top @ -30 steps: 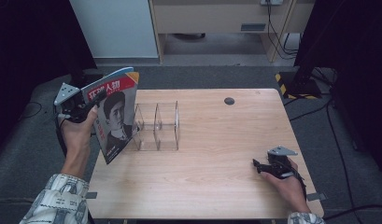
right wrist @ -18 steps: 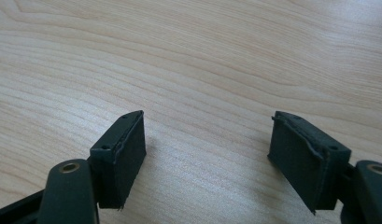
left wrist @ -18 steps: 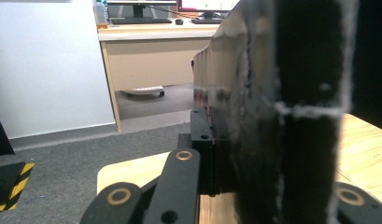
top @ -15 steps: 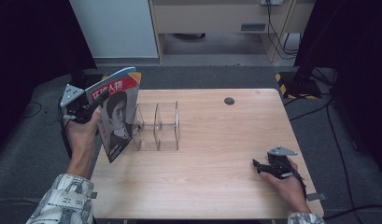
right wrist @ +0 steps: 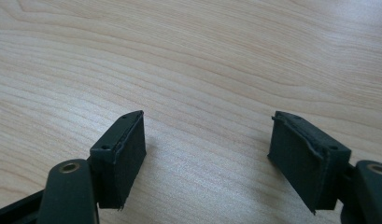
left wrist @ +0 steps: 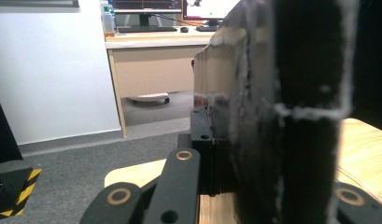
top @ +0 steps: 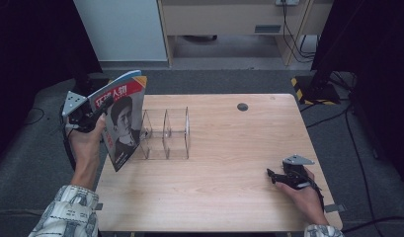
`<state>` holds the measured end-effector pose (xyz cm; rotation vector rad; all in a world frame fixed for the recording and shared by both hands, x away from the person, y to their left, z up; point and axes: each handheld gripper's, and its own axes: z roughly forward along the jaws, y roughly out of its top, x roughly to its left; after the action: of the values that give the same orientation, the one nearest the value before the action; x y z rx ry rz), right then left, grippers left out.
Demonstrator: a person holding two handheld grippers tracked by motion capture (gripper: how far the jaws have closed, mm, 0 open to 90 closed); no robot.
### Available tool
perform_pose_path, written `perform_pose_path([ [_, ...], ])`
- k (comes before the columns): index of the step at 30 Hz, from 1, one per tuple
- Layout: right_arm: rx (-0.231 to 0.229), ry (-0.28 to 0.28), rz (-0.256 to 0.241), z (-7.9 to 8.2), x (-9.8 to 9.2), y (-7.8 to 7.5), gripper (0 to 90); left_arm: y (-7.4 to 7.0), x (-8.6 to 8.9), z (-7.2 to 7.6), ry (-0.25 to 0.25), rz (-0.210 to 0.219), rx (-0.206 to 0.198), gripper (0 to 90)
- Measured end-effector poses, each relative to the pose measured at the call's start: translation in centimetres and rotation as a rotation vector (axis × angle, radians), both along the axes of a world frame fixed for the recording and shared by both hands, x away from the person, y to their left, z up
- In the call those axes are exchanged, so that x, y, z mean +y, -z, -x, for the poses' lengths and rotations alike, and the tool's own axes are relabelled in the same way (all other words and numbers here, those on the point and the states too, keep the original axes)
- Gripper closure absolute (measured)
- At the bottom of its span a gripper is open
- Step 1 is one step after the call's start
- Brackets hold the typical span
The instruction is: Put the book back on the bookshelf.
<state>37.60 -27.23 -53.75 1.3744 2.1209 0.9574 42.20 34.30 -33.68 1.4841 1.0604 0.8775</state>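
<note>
Pale wood worktop (top: pixel 224 163) is sitting on grey carpet, with a white cabinet and a beige desk standing behind it. I am holding the magazine (top: pixel 121 123) in my left claw (top: pixel 98 114), jaws clamped on its upper left edge; in the left gripper view the page edges (left wrist: pixel 235 116) are pressing between the jaws. The magazine is standing nearly upright and tilted, red cover with a portrait facing toward me, its lower corner hanging over the worktop's left edge. Its right edge is sitting just beside the clear acrylic rack (top: pixel 165 134), which is standing with three upright dividers; whether they are touching, I cannot tell. A small dark disc (top: pixel 242 106) is lying well apart, near the far edge. My right claw (top: pixel 274 177) is resting low on the worktop near its right front corner, jaws spread wide around bare wood (right wrist: pixel 207 140), gripping nothing.
</note>
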Motion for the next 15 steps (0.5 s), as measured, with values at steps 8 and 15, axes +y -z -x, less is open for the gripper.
perform_pose_path([
  [8, -0.001, -0.005, 0.002, 0.0, 0.0, 0.0, 27.1, 0.9, -0.1, 0.6, -0.006, 0.032, -0.047, 86.6],
  [15, 0.000, -0.004, 0.002, 0.0, 0.0, 0.0, 27.1, 1.7, -0.5, 0.6, -0.009, 0.055, -0.060, 86.6],
])
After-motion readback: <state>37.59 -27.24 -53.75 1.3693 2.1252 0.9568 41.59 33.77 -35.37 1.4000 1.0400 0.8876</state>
